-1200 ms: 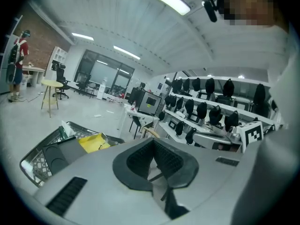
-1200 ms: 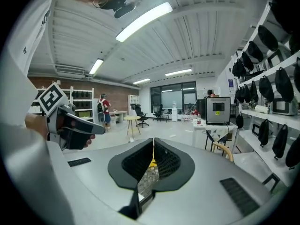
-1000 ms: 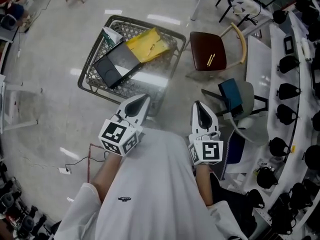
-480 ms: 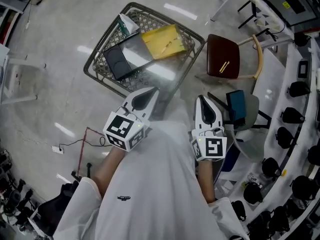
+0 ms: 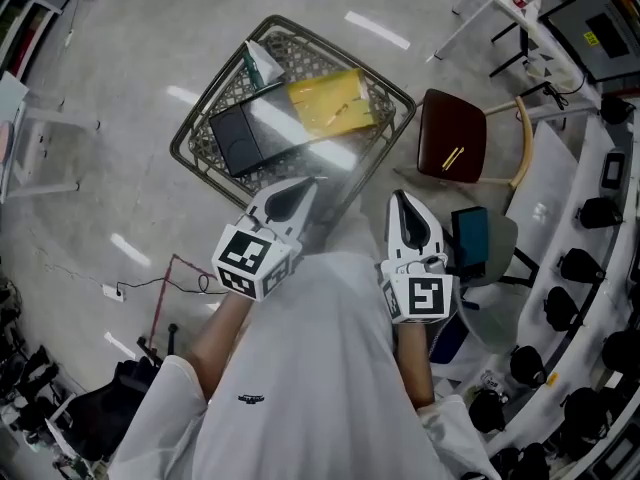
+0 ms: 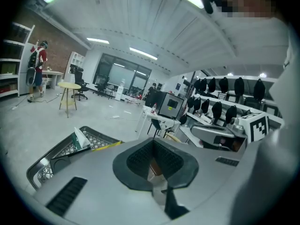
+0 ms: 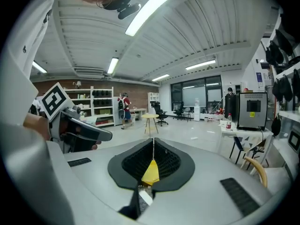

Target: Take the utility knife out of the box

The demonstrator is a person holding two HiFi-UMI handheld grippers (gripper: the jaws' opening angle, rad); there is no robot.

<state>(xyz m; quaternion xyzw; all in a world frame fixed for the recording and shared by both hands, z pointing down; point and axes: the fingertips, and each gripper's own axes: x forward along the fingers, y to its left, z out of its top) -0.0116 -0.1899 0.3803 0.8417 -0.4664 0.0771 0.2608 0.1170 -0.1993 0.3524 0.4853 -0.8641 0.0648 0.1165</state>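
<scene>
1. The left gripper (image 5: 311, 182) and the right gripper (image 5: 400, 196) are held side by side close in front of the person's white shirt (image 5: 320, 368). Both aim toward the grey wire-mesh basket (image 5: 300, 53) on the pale floor and are well apart from it.
2. In the left gripper view the ribbed black pads (image 6: 139, 157) meet along a thin line with nothing caught between them. The right gripper's pads are likewise pressed together and empty (the yellow wedge low in its gap looks like something lying beyond the jaws, not a thing held).
3. The utility knife shows in no view. The basket holds a flat black box (image 5: 238, 138), a flat yellow package (image 5: 328, 103) and a green-and-white carton (image 5: 262, 63). The knife is probably inside the black box or under these things; I cannot tell which.
4. How it will handle is a guess. A utility knife is light, rigid and slim, with a smooth hard casing that can slide or pivot in a pinch. The best hold would be across the flat sides at mid-handle, near the balance point and away from the slider and blade tip.
5. If it lies flat on mesh or card, the jaws would need to open just wider than the handle and come down squarely. A lid or the yellow package may first need shifting with the other gripper.
</scene>
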